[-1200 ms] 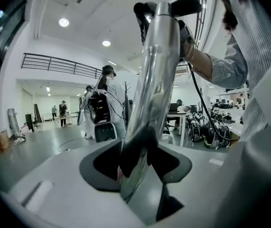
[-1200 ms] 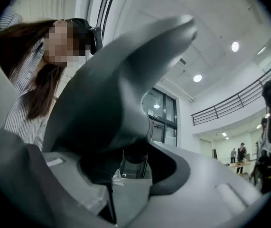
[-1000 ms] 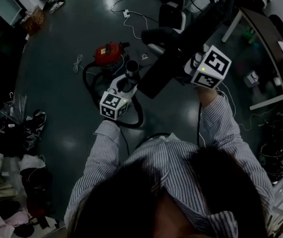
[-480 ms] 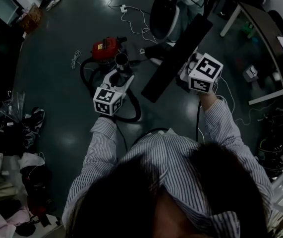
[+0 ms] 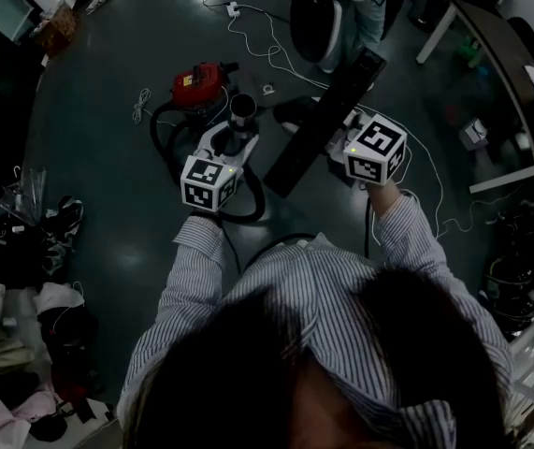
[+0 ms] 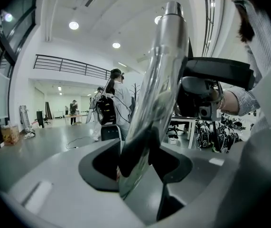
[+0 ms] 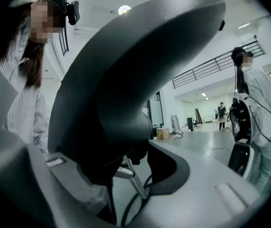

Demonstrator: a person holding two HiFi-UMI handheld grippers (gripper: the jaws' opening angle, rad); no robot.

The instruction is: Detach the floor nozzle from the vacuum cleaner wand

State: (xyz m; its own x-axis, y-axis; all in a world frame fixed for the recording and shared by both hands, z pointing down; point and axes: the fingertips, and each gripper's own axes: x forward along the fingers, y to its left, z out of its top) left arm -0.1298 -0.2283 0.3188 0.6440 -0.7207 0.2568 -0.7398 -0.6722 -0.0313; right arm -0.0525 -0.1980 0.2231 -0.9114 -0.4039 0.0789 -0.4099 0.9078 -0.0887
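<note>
My left gripper point(image 5: 231, 144) is shut on the chrome vacuum wand point(image 5: 242, 112), whose open upper end points toward the camera. In the left gripper view the wand point(image 6: 156, 94) rises steeply from between the jaws of that gripper point(image 6: 139, 171). The black floor nozzle point(image 5: 324, 124) is a long bar held slantwise, apart from the wand's end. My right gripper point(image 5: 339, 143) is shut on it. The nozzle point(image 7: 126, 75) fills the right gripper view, above that gripper point(image 7: 118, 172).
The red vacuum body point(image 5: 199, 81) sits on the dark floor with its black hose point(image 5: 248, 215) looped below my left gripper. White cables point(image 5: 257, 40) trail nearby. A black chair point(image 5: 315, 21) stands ahead, a desk point(image 5: 505, 59) at right, piled clothes and shoes point(image 5: 23, 260) at left.
My right gripper and the nozzle have drifted left and closer to the person. The left gripper with the wand has shifted slightly up in the picture. Both grips are unchanged.
</note>
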